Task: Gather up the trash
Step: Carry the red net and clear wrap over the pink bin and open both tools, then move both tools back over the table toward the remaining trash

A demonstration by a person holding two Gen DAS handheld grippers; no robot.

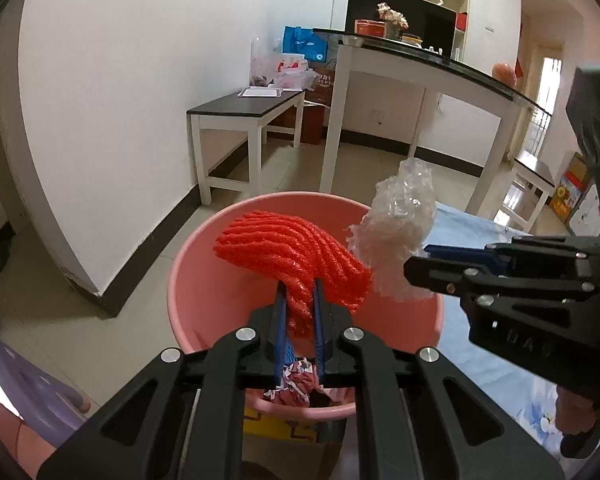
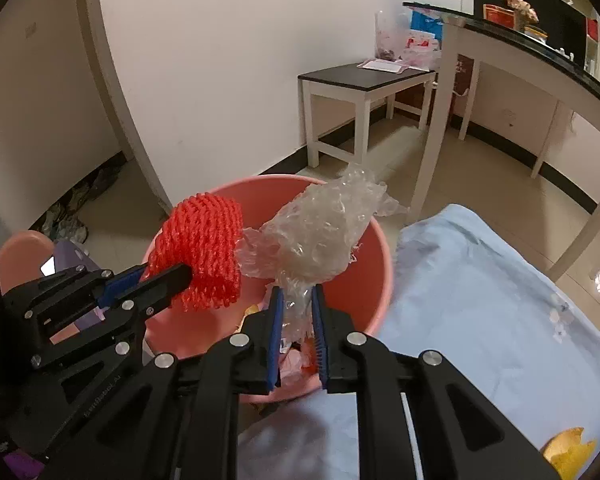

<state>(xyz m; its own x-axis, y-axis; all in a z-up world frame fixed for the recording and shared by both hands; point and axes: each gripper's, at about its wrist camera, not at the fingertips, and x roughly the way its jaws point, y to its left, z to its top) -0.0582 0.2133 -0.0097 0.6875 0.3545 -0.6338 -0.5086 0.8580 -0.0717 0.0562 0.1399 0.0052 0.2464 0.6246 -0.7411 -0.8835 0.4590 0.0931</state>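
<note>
1. A light blue cloth covers the surface at 3 to 5 o'clock in the right wrist view, just beside the bucket.
2. A pink plastic bucket stands below both grippers, its mouth open upward; it fills the centre of the left wrist view.
3. The left gripper hangs over the bucket, and its jaws pinch the lower end of a red foam fruit net. The net fans out toward 11 o'clock from the blue pads, over the bucket's opening.
4. The right gripper is at 3 o'clock of the left one in the left wrist view. Its jaws stand a little apart with the neck of a crumpled clear bubble wrap between them; whether the pads press on it I cannot tell. The wad rises toward 12 o'clock, over the bucket's far rim, touching the red net.
5. A crumpled red and white wrapper lies in the bucket, seen at 6 o'clock below the left jaws.
6. A yellow scrap lies on the blue cloth at 5 o'clock in the right wrist view.
</note>
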